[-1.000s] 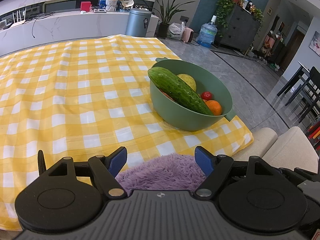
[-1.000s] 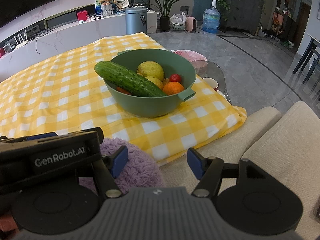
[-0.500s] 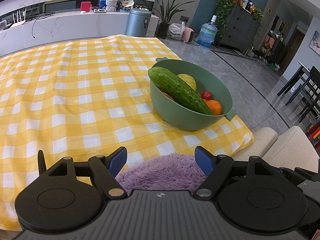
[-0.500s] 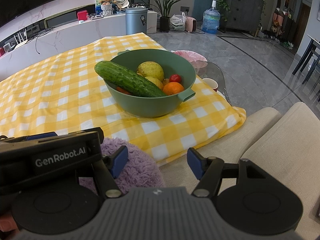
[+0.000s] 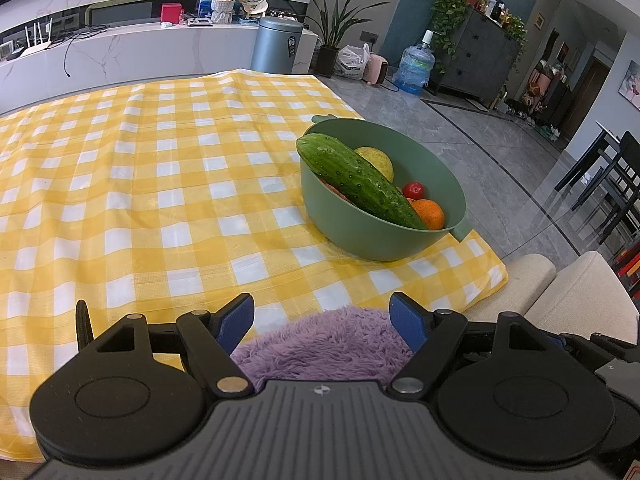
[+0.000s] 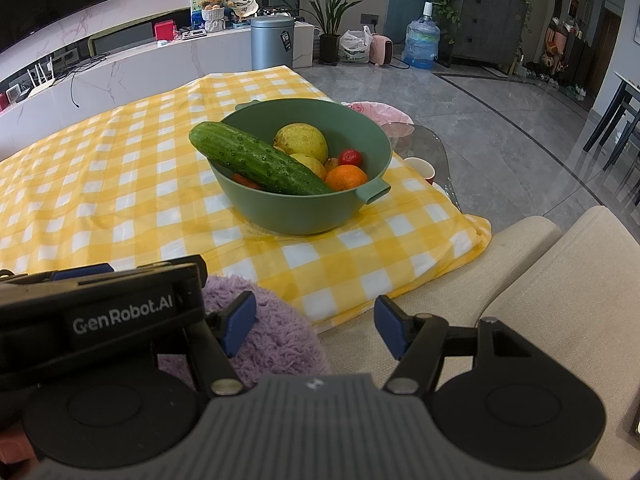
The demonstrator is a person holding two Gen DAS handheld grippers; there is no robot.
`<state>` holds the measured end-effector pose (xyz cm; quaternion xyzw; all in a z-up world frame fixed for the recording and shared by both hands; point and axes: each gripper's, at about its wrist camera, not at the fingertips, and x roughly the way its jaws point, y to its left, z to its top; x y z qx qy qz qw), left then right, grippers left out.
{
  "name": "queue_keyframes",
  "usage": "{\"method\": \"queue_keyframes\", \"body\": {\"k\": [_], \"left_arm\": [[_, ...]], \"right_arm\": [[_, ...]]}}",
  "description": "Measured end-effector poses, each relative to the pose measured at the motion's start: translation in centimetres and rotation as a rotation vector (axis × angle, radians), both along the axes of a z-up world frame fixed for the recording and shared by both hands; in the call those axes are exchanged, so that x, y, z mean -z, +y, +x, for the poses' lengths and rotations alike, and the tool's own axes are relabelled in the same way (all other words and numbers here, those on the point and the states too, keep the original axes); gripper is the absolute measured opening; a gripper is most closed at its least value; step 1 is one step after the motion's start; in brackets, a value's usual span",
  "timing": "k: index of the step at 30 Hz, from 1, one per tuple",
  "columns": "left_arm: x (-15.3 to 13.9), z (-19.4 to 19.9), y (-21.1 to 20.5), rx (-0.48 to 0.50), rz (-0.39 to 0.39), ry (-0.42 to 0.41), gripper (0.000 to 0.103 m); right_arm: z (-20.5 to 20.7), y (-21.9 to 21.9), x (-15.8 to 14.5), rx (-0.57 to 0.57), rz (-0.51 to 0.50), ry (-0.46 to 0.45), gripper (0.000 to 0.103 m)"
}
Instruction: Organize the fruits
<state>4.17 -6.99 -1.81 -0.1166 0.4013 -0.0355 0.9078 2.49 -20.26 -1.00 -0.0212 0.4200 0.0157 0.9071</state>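
A green bowl [image 5: 400, 240] [image 6: 296, 212] stands on the yellow checked cloth [image 5: 140, 184] near its right edge. A long cucumber [image 5: 360, 182] [image 6: 260, 164] lies across it, over two yellow fruits [image 6: 302, 140], an orange [image 6: 346, 177] [image 5: 430, 213] and a small red tomato [image 6: 351, 157] [image 5: 413, 190]. Both grippers hang well short of the bowl, over a fluffy purple cushion [image 5: 324, 346] [image 6: 264, 336]. My left gripper [image 5: 322, 322] is open with nothing between its blue pads. My right gripper [image 6: 314, 324] is open and holds nothing.
A beige sofa arm [image 6: 520, 280] lies to the right of the cloth. Past the bowl a glass table edge bears a pink bag [image 6: 380, 114] and a paper cup [image 6: 420, 168]. A grey bin [image 5: 276, 44] and a water bottle [image 5: 414, 66] stand on the floor behind.
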Motion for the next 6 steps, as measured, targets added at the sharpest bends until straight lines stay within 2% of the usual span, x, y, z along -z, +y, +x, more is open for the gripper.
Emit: {"method": "queue_keyframes", "body": {"k": [6], "left_arm": [[0.01, 0.0, 0.0, 0.0, -0.001, 0.001, 0.09]], "right_arm": [[-0.01, -0.03, -0.02, -0.001, -0.003, -0.001, 0.063]]}}
